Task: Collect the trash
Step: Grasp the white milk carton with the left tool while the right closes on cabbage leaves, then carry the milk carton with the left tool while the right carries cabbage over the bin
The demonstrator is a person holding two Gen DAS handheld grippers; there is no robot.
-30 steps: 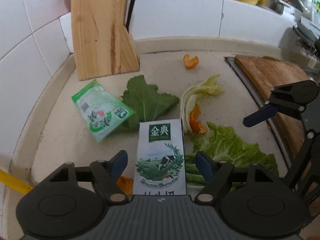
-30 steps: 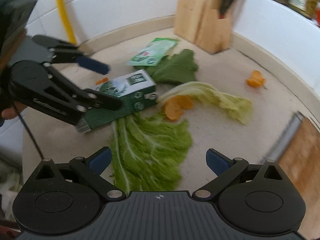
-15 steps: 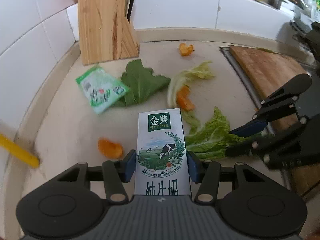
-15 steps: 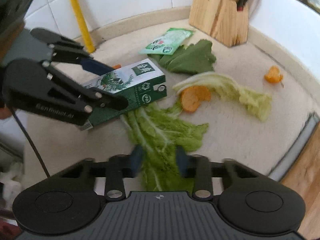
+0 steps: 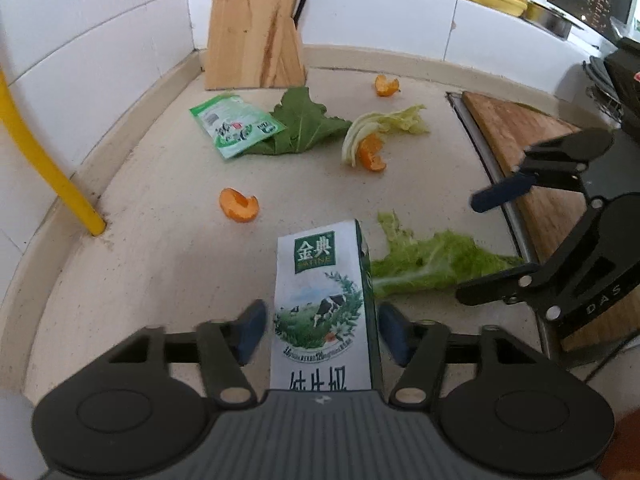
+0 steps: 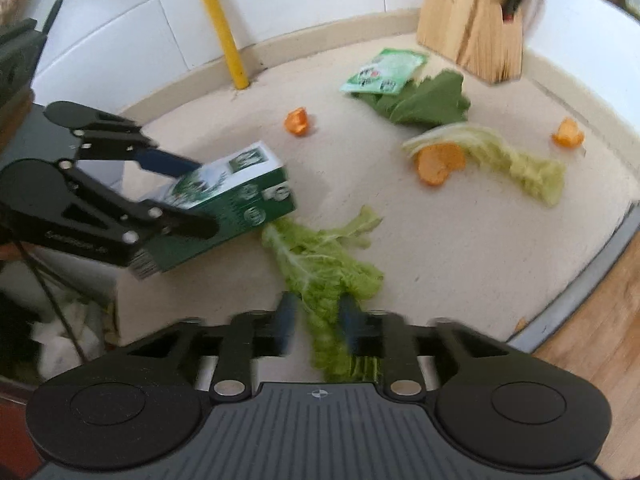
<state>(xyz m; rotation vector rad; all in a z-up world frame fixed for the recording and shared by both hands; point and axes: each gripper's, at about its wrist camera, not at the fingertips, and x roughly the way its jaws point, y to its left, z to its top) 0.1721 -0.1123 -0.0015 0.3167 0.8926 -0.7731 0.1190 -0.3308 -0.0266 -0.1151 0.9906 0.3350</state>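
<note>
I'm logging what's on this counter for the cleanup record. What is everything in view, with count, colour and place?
milk carton: 1, white and green, in the left gripper
cabbage leaf: 1, light green, in the right gripper
pale cabbage leaf: 1, yellow-green, mid counter
dark leaf: 1, dark green, under the packet
packet: 1, green and white, near the knife block
orange peels: 3, orange, scattered
knife block: 1, wood, back corner
cutting board: 1, wood, right
yellow pipe: 1, left wall
left gripper: shut on carton
right gripper: shut on leaf
</note>
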